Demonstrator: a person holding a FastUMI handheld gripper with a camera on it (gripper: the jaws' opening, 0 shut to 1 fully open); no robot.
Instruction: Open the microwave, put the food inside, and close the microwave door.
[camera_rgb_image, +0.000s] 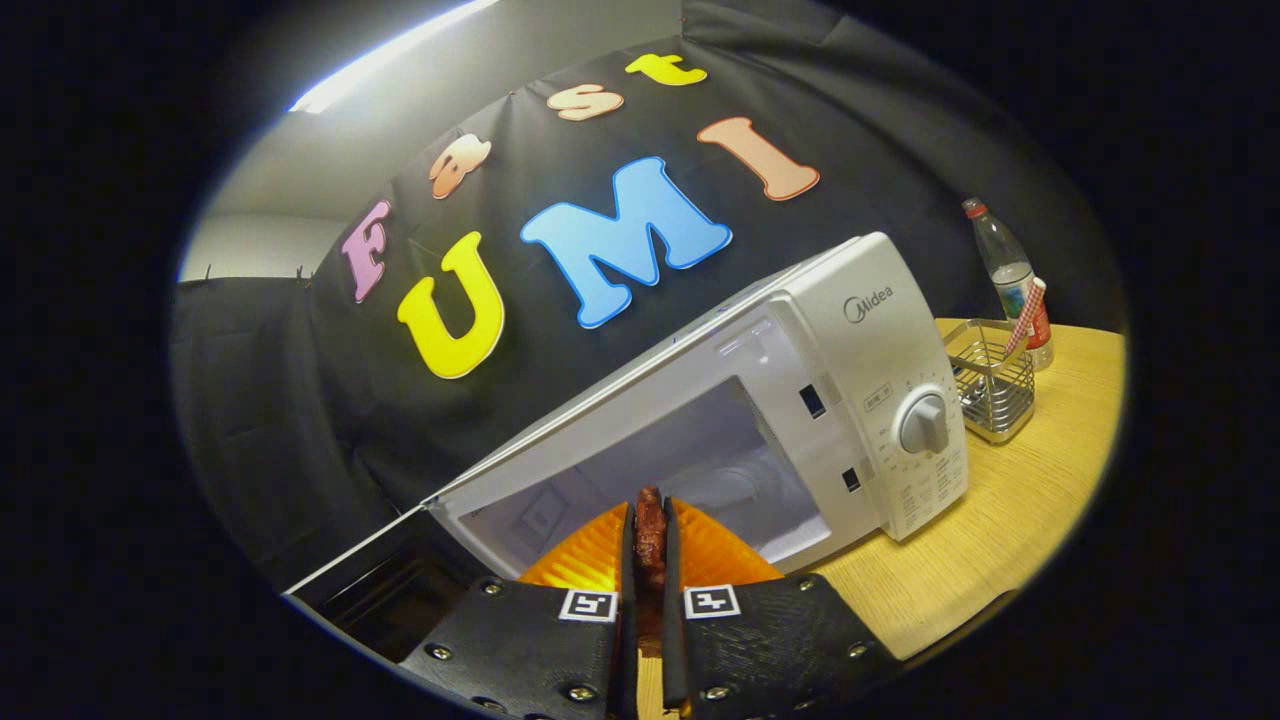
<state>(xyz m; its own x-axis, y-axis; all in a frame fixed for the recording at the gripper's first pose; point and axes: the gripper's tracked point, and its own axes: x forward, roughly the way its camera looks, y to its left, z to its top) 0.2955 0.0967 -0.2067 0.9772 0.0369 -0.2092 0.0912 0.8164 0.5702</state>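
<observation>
Tongs (650, 560) clamped on reddish-brown food piece (650, 530), just before open white microwave (800, 400) on wooden counter (1000, 540), door (370, 580) swung wide

- The gripper (650, 545) is tilted and points forward.
- Its two fingers (540, 640) lie nearly together, leaving a narrow gap.
- Both press on a thin reddish-brown piece of food (650, 535).

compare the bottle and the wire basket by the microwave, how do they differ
The bottle is tall, clear plastic with a red cap; the wire basket is low, boxy, open metal mesh. The basket stands nearer the microwave, the bottle behind it. Both rest on the wooden table.
</observation>
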